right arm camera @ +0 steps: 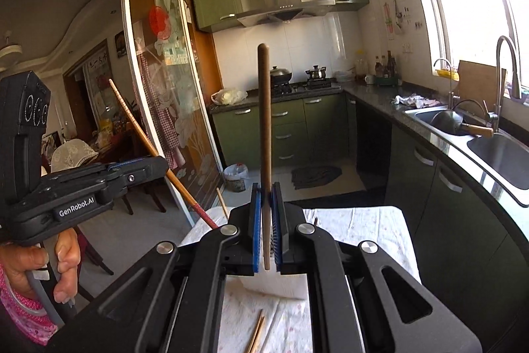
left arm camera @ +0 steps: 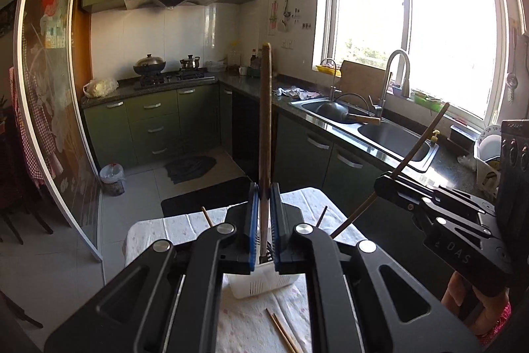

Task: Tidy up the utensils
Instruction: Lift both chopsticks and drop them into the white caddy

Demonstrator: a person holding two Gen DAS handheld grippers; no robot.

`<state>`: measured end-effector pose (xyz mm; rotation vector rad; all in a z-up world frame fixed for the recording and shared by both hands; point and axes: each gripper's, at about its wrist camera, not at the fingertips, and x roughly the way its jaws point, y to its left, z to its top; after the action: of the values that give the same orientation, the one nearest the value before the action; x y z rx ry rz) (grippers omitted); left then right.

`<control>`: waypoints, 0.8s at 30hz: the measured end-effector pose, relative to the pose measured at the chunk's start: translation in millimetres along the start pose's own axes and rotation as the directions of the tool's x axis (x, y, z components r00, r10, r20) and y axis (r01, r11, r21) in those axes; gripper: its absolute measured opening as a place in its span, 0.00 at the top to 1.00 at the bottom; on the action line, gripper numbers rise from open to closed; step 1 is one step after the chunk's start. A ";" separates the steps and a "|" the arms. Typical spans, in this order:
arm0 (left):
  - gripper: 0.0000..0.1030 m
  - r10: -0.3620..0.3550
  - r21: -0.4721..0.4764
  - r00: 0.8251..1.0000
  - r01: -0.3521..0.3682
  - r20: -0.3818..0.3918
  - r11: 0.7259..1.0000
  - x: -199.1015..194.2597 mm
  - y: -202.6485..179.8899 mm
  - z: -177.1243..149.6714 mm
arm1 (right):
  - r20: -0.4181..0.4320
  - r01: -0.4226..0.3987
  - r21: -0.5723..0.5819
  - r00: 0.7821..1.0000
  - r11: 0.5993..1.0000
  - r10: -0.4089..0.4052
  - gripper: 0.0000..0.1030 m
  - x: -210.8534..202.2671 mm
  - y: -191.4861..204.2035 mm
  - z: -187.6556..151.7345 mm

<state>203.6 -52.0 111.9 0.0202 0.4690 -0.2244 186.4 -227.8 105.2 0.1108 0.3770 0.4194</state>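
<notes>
Daylight pours in through the window (left arm camera: 410, 22), which is blown out to near white in both views, so almost nothing beyond the glass can be read. The side of the kitchen away from it falls dimmer, and the green cabinets (right arm camera: 281, 134) look muted. Bright reflections sit on the steel sink (left arm camera: 363, 128) and the range hood (right arm camera: 281, 2). Fisheye distortion bows the glass door (right arm camera: 158, 88) and darkens the corners. The cloth-covered table (left arm camera: 185, 230) seems slightly overexposed; fine texture is hard to judge.
</notes>
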 end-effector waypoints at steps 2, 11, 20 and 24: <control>0.93 0.019 -0.001 1.000 -0.019 -0.009 1.000 16.2 -1.0 -0.1 | 0.001 0.032 -0.003 0.999 0.999 -0.032 0.93 17.1 -1.9 6.2; 0.93 0.051 -0.022 0.985 -0.055 -0.167 0.998 88.2 14.0 -38.9 | -0.183 0.088 -0.003 0.979 0.996 -0.087 0.93 109.9 -29.6 -33.3; 0.93 0.053 0.000 0.966 -0.055 -0.251 0.998 95.1 12.5 -62.2 | -0.267 0.075 -0.045 0.960 0.996 -0.084 0.84 136.4 -29.6 -59.0; 0.86 0.041 -0.011 0.963 -0.046 -0.266 0.999 88.8 13.9 -68.5 | -0.205 0.072 -0.048 0.976 0.996 -0.080 0.72 103.8 -24.7 -56.6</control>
<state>253.2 -52.2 10.3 0.0446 0.7377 -0.1749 262.0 -205.4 13.7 0.0133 0.5757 0.3637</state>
